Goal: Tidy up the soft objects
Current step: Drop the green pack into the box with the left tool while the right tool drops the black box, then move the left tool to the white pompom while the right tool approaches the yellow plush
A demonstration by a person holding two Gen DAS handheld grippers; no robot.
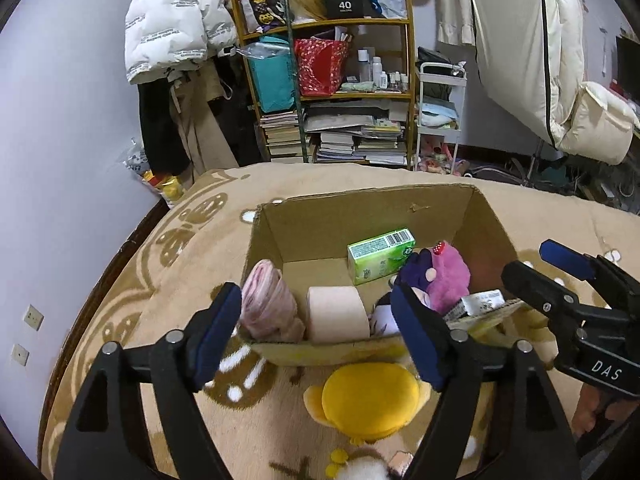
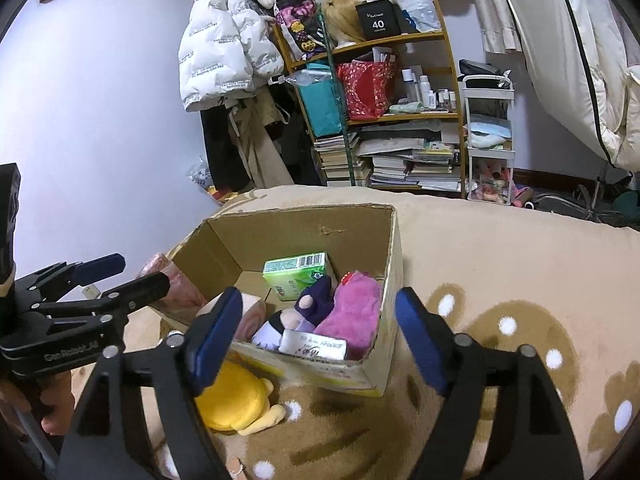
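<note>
Though lying outside the cardboard box (image 1: 360, 208), just in front of its near wall, yellow plush toy (image 1: 370, 398) counts as the piece not yet packed. Sits on the beige patterned blanket (image 1: 168, 264), round body up, paler limbs or ears poking out at the sides. Likely very light, squashy, no hard parts; fuzzy cover should give good friction, little risk of slipping. Best taken across the bulging middle, pads sinking in, rather than by a thin limb, which would let the body swing. Nothing fragile.

Inside the box: pink folded cloth (image 1: 268, 304) against the left wall, toilet paper roll (image 1: 338, 314) beside it, green tissue pack (image 1: 380, 254) toward the back, pink plush (image 1: 448, 276) and purple plush (image 1: 418, 270) at right, a white packet (image 1: 480, 302) at the near right corner. Bare floor left only mid-box.

Left gripper (image 1: 316, 334) released, jaws spread wide, empty, poised over the box's near edge above the yellow toy. Right gripper (image 2: 318, 336) likewise spread and empty, over the box's near right corner.

Beyond: cluttered wooden shelf (image 1: 332, 92), hanging coats.
</note>
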